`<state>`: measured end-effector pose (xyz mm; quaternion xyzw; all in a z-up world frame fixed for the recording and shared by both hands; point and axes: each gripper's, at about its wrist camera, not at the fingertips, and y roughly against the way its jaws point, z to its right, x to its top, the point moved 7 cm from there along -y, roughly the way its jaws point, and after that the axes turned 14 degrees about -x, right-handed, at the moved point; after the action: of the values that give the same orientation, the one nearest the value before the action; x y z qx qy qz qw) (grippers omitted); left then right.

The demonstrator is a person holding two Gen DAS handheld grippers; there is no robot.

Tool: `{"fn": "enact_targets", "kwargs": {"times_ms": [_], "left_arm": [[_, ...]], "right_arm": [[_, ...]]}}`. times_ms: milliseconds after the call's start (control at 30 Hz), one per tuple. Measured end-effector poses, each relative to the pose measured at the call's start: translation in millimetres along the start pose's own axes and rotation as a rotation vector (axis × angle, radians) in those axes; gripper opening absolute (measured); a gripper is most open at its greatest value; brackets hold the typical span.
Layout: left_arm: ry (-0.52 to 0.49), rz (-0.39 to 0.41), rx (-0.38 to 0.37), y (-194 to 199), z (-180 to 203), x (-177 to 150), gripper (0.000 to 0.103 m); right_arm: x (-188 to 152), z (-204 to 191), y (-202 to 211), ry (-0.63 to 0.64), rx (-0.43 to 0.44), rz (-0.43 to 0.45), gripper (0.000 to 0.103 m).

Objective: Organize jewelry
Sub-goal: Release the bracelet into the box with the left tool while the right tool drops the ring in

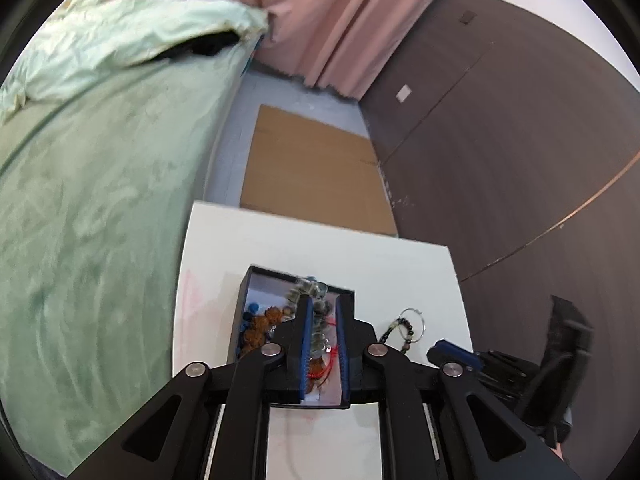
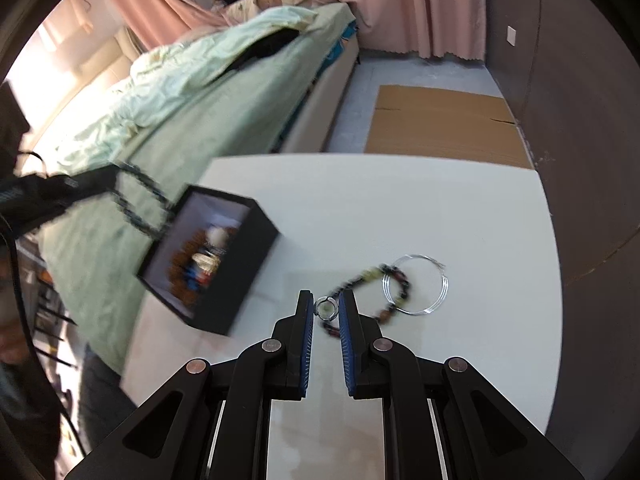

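Note:
A black open box point(image 1: 245, 292) with orange, blue and other beads in it stands on the white table point(image 1: 380, 264). My left gripper point(image 1: 323, 305) hangs over the box. A grey-green bead strand point(image 1: 316, 312) with red thread runs between its blue pads, and a gap shows beside the beads. In the right wrist view the same strand point(image 2: 138, 204) dangles blurred at the box point(image 2: 248, 268) below the left gripper point(image 2: 102, 180). My right gripper point(image 2: 325, 300) is shut on a small silver ring point(image 2: 326, 307). A dark-and-green bead bracelet point(image 2: 386, 294) and a thin wire hoop point(image 2: 432, 280) lie just beyond it.
A bed with a green cover point(image 2: 192, 112) runs along the table's left side. Flat cardboard point(image 2: 440, 120) lies on the floor past the far edge. A dark wall point(image 1: 520, 140) stands on the right and pink curtains point(image 1: 340, 20) hang behind.

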<state>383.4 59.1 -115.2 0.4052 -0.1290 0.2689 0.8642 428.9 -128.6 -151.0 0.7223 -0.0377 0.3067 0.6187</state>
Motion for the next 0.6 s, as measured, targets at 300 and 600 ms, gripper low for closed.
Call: {"fn": "enact_targets", "kwargs": {"times_ms": [300, 600], "left_arm": [[0.036, 0.055, -0.005, 20, -20, -3, 0.059], [0.064, 0.067, 0.005, 40, -39, -9, 0.059]], "right_arm": [[24, -43, 4, -0.017, 0.095, 0.017, 0.014], [40, -80, -6, -0.019, 0.150, 0.010, 0.014]]}}
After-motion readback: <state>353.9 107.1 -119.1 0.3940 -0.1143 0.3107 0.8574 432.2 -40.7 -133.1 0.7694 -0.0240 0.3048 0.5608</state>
